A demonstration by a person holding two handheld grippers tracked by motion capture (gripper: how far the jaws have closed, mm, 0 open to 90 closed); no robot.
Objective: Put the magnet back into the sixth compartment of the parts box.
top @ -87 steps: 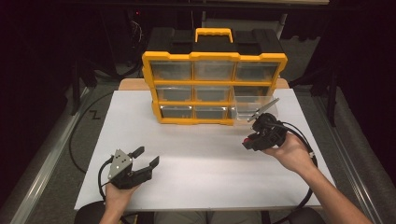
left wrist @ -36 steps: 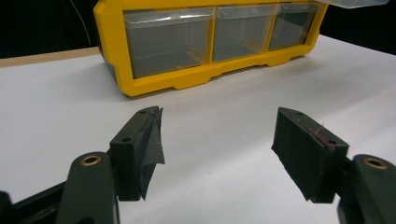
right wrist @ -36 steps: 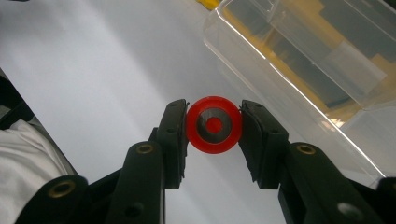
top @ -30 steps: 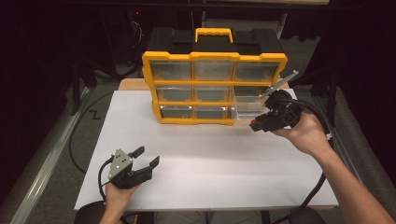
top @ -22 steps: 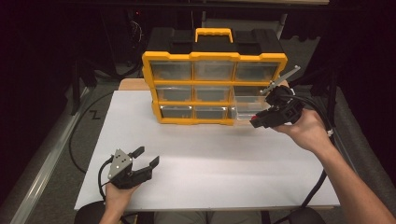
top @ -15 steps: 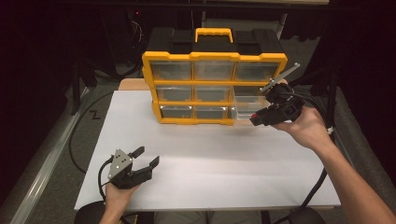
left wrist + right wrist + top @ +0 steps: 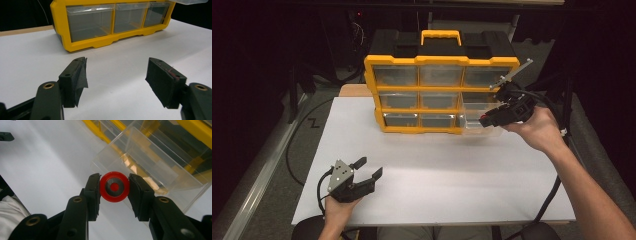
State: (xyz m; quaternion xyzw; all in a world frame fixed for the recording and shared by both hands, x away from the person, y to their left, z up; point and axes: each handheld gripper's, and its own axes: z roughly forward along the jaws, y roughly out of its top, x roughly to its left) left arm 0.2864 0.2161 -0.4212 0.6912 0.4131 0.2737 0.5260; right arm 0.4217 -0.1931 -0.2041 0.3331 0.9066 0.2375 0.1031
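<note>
Against the yellow organizer, my right claw has come up and in from the open white surface where it hung a few seconds ago, and it now sits at the organizer's right end, right over the clear drawer that is pulled out of the bottom row. I take that to mean the carrying is done and what remains is the drop into that drawer. My left claw has not stirred: it rests well in front of the organizer, near the front edge of the surface, spread wide with nothing between its pads. The drawer juts forward from the organizer, see-through, and looks empty as far as I can tell. In the right gripper view my right claw is pinching the red disc by its rim, one pad on each side. The disc is small and round, bright red, with a dark grey ring and a red centre, and it hangs just over the drawer's front corner.
</note>
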